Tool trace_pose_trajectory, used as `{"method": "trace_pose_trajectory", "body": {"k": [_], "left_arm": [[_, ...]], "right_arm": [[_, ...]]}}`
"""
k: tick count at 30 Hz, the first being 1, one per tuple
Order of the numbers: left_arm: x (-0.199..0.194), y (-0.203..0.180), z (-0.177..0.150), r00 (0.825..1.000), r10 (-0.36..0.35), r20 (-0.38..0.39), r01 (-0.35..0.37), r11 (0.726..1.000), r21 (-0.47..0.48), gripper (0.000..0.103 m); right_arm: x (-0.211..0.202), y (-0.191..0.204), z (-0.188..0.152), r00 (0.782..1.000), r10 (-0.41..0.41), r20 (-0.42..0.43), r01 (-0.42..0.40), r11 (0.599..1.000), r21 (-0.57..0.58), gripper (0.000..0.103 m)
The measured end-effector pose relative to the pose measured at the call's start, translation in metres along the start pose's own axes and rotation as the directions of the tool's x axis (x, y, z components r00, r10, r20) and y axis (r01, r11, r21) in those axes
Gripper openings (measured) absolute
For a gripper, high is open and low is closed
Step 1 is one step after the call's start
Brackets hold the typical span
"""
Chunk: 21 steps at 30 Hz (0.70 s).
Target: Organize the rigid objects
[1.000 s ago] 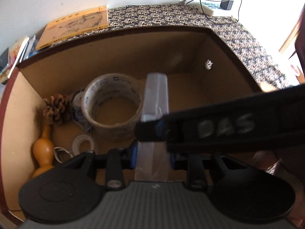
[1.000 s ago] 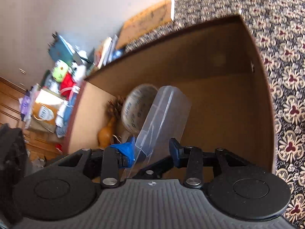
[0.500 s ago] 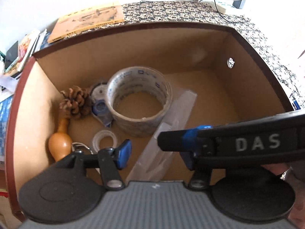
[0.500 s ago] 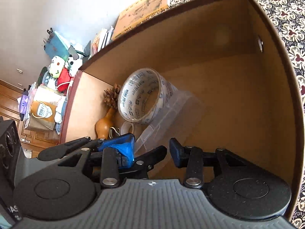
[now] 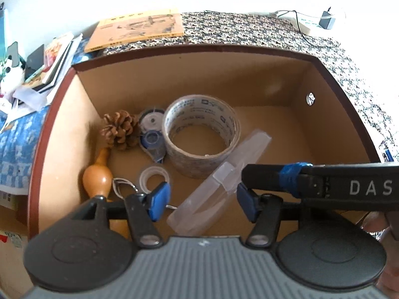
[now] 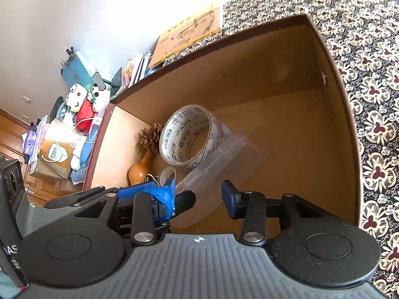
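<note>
The clear plastic case (image 5: 219, 182) lies in the cardboard box (image 5: 189, 79), leaning against the packing tape roll (image 5: 200, 134). Both the left gripper (image 5: 200, 199) and right gripper (image 6: 198, 194) gape, empty — a careless withdrawal could clip the case and knock it, nudging the roll.

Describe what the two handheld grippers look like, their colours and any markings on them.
Both look alike: a ribbed grey body, two round black discs at the sides, and black linkage arms with silver pivot screws leading to blue-padded fingers. The left gripper shows plain blue pads. The right gripper has blue tape wrapped around one finger, and its black side carries white letters reading DAS.
</note>
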<state>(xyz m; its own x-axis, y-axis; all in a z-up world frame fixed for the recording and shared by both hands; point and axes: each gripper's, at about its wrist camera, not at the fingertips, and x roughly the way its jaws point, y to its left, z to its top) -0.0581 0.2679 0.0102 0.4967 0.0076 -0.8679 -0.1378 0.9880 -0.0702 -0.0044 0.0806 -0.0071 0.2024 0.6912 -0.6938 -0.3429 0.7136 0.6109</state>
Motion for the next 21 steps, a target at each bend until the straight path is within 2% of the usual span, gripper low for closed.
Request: {"method": "trace_pose_trajectory", "body": {"k": [13, 21], "left_arm": [[-0.027, -0.013, -0.011, 0.995, 0.079, 0.065, -0.079, 0.997, -0.001, 0.067], [-0.053, -0.023, -0.016, 0.978, 0.178, 0.107, -0.175, 0.984, -0.045, 0.067]], "right_arm": [[-0.022, 0.002, -0.014, 0.995, 0.025, 0.092, -0.023, 0.999, -0.025, 0.025], [-0.046, 0.003, -0.024, 0.982, 0.094, 0.161, -0.081, 0.993, -0.085, 0.026]]}}
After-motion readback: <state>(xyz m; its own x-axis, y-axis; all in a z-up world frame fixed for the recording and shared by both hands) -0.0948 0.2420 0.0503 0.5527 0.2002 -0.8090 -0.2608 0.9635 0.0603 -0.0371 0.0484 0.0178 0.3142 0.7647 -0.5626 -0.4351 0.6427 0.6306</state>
